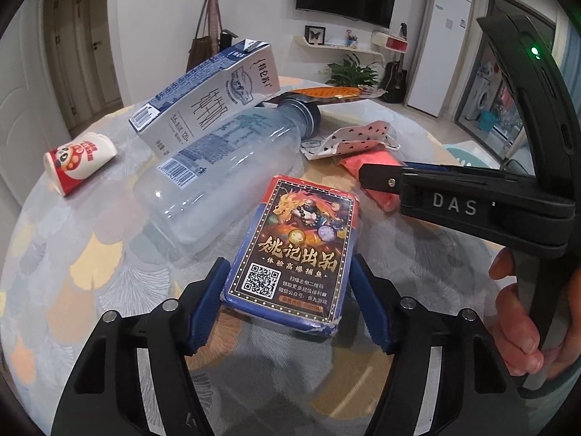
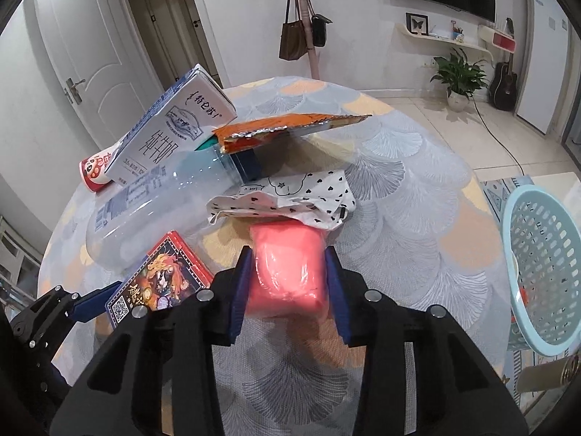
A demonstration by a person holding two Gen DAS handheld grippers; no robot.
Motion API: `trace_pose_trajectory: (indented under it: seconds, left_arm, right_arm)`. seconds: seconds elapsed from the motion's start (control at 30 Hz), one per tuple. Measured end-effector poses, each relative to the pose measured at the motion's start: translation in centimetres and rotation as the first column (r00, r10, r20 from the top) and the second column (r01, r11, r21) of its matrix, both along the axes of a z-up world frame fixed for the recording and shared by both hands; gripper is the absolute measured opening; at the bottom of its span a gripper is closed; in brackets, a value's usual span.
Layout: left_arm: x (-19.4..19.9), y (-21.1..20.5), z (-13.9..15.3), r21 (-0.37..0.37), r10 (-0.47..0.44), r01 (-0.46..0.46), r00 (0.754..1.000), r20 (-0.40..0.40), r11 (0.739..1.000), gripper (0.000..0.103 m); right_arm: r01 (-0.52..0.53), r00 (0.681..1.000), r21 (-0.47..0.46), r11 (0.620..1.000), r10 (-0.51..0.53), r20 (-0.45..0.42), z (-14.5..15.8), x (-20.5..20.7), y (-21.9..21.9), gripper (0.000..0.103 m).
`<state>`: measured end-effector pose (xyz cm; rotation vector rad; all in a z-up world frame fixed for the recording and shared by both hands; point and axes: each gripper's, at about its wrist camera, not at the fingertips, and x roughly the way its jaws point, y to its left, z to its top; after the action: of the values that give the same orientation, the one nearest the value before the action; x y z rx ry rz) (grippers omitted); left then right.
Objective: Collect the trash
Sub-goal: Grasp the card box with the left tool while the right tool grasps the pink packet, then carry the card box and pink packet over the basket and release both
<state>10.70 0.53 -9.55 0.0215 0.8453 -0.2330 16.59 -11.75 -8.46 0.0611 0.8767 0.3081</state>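
Note:
My left gripper (image 1: 288, 290) is shut on a playing-card box (image 1: 294, 250) with a dragon picture and a QR code, its blue pads pressing both long sides. My right gripper (image 2: 288, 283) is shut on a soft pink packet (image 2: 287, 272), which also shows in the left wrist view (image 1: 374, 178). The card box also shows in the right wrist view (image 2: 163, 283). On the round table lie a clear plastic bottle (image 1: 225, 178), a white-and-blue milk carton (image 1: 207, 101), a small red-and-white cup (image 1: 80, 161), a dotted white wrapper (image 2: 290, 196) and an orange foil wrapper (image 2: 283, 130).
The table wears a fan-patterned cloth (image 2: 417, 189). A light blue plastic basket (image 2: 544, 265) stands off the table's right edge. A coat stand with bags (image 2: 305, 25), a potted plant (image 2: 457, 76), a guitar (image 2: 504, 80) and doors stand beyond.

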Motion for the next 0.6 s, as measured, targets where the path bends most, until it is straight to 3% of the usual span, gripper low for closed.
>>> trace_pose_trajectory:
  seconds: [0.13, 0.3, 0.6]
  left_arm:
    - [-0.5, -0.2, 0.4, -0.005, 0.006, -0.006, 1.000, 0.027, 1.000, 0.064]
    - [-2.2, 0.6, 1.1, -0.084, 0.023, -0.018, 0.998, 0.054, 0.996, 0.064]
    - [-4.7, 0.3, 4.6, -0.160, -0.003, 0.034, 0.982, 0.191, 0.987, 0.064]
  right_arm:
    - [-0.015, 0.999, 0.000, 1.000, 0.015, 0.036, 0.4, -0.9, 0.1, 0.035]
    - [-0.047, 0.991, 0.059, 0.997, 0.040, 0.125, 1.7, -2.6, -0.8, 0.035]
    - [-0.035, 0.979, 0.069, 0.997, 0.020, 0.201, 3.3, -6.1, -3.0, 0.035]
